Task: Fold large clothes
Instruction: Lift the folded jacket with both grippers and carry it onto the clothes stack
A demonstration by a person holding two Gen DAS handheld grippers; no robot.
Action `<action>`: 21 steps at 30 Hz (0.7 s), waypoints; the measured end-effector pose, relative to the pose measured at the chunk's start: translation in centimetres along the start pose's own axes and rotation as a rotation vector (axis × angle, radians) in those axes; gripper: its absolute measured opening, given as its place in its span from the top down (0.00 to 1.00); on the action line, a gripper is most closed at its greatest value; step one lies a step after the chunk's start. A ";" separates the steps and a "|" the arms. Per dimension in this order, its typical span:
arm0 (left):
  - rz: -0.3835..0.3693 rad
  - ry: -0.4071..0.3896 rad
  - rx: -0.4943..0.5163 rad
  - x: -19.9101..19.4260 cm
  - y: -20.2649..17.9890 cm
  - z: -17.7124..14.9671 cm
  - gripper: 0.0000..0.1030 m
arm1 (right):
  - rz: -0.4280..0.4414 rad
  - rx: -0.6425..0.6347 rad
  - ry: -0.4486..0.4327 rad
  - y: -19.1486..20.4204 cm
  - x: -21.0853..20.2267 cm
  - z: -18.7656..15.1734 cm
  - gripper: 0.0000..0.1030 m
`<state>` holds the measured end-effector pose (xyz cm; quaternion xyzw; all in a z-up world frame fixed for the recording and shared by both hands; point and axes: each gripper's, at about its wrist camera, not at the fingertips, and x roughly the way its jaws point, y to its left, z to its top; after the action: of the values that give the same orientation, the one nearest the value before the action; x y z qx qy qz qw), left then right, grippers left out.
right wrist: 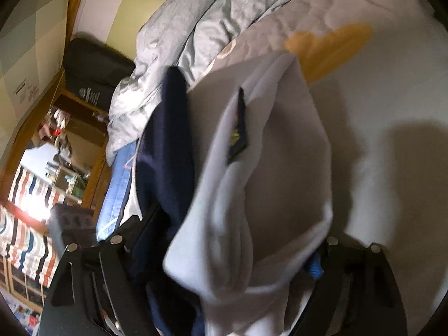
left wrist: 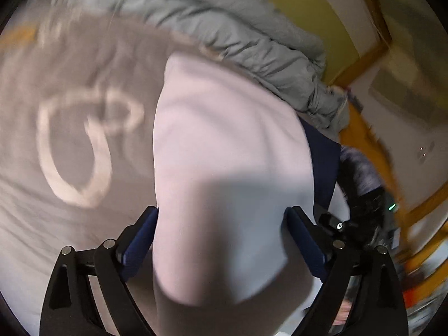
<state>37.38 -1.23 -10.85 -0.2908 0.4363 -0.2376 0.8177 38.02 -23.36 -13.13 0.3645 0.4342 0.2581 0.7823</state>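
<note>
My left hand-held gripper and right hand-held gripper, jaws wide, straddle the white garment, which stretches lengthwise ahead across the bed.

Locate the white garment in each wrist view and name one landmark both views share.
Left wrist: the white garment fills the centre, running down between the gripper fingers.
Right wrist: the white garment hangs centre-right, bunched between the fingers, navy cloth on its left.
Shared landmark: the crumpled grey duvet behind.
</note>
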 end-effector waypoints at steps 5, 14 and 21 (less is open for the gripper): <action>-0.077 -0.008 -0.037 -0.5 0.6 0.3 0.29 | 0.006 -0.026 -0.062 1.2 -1.5 -0.8 0.39; -0.096 -0.213 0.232 -5.7 -6.1 -0.9 0.37 | 0.086 -0.140 -0.204 4.8 -7.6 -2.5 0.49; -0.228 -0.244 0.360 -8.2 -16.9 -0.3 0.37 | 0.101 -0.218 -0.323 8.4 -18.1 -1.8 0.49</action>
<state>30.68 -8.18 5.25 -0.2141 0.2493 -0.3656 0.8708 26.86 -30.69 1.80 0.3357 0.2537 0.2808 0.8626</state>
